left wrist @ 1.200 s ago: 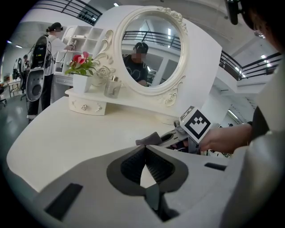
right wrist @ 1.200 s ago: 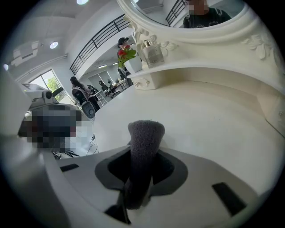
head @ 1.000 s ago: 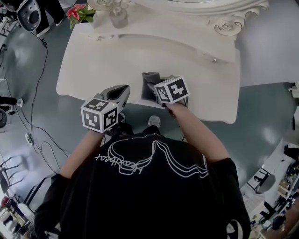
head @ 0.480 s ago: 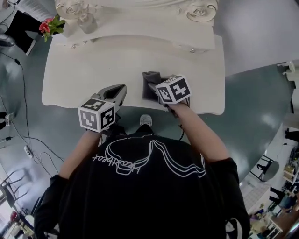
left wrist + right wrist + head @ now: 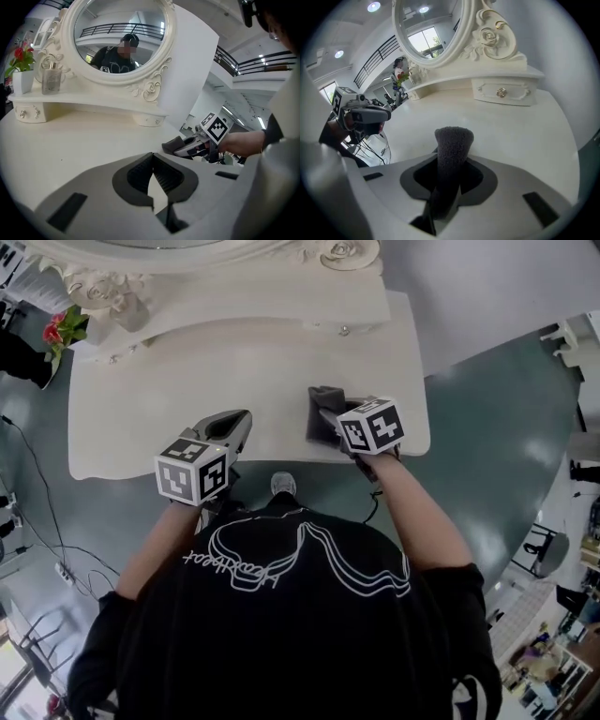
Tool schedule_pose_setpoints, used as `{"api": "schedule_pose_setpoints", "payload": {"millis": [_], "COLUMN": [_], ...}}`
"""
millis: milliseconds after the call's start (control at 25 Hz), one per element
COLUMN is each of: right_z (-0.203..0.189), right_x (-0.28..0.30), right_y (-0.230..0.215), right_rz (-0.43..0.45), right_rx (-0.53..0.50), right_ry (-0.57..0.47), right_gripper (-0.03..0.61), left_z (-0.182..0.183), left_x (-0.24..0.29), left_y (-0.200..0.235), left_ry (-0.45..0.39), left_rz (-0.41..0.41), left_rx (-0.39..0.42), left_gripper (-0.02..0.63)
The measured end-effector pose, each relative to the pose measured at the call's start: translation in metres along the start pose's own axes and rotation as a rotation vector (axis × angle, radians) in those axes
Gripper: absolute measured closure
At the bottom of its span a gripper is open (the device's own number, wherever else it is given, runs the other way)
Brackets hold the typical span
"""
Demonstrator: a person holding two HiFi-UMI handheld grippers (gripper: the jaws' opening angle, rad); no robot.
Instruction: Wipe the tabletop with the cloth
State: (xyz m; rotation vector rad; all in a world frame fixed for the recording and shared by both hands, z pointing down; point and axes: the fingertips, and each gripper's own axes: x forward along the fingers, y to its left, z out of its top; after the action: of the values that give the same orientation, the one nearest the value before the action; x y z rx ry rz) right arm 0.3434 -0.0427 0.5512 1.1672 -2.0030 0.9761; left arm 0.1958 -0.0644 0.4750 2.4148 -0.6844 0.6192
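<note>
The white desk (image 5: pixel 141 409) carries little. One oval mirror (image 5: pixel 119 42) in a carved frame stands along its far side. At the upper left of the head view there is one small vase (image 5: pixel 22 80) of red flowers (image 5: pixel 56 332) with one glass bottle (image 5: pixel 51 79) just beside it, both up on the raised shelf and well apart from the tongs. A single round knob (image 5: pixel 501 93) shows on the little drawer under the mirror in the right gripper view. The broad middle of the desk is bare between the two tongs. Cables (image 5: pixel 37 512) trail over the grey-green floor (image 5: pixel 487 427) at the left, and one shoe (image 5: pixel 283 484) peeks out below the desk's near edge. The person in the black shirt reaches both forearms forward. The left tongs (image 5: pixel 242 418) sit over the near edge, left of centre, clenched with nothing between them. The right tongs (image 5: pixel 326 416) are right of centre, near the desk's near right corner, and are grasping the one dark grey cloth (image 5: pixel 322 399). A fold of the cloth stands up out of the jaws in the right gripper view. From the left gripper view its end seems to rest on the desk.
</note>
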Motion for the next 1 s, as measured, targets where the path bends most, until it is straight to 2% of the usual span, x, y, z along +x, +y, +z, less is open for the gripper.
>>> {"api": "schedule_pose_setpoints", "payload": {"millis": [520,1000], "right_z": [-0.062,-0.117], "right_x": [-0.076,-0.148], "right_y": [-0.096,-0.181], "right_rz": [-0.163,-0.404], "right_rx": [0.172,0.249], "right_ry": [-0.039,-0.007], "right_gripper": [0.486,0.488], "left_z": [0.006,0.008], "left_x": [0.043,0.047], "left_y": [-0.038,-0.041], "left_ry": [0.042,0.05], "left_rz": [-0.094,-0.101], "left_rx": [0.053,0.057], "left_gripper": [0.611,0.611]}}
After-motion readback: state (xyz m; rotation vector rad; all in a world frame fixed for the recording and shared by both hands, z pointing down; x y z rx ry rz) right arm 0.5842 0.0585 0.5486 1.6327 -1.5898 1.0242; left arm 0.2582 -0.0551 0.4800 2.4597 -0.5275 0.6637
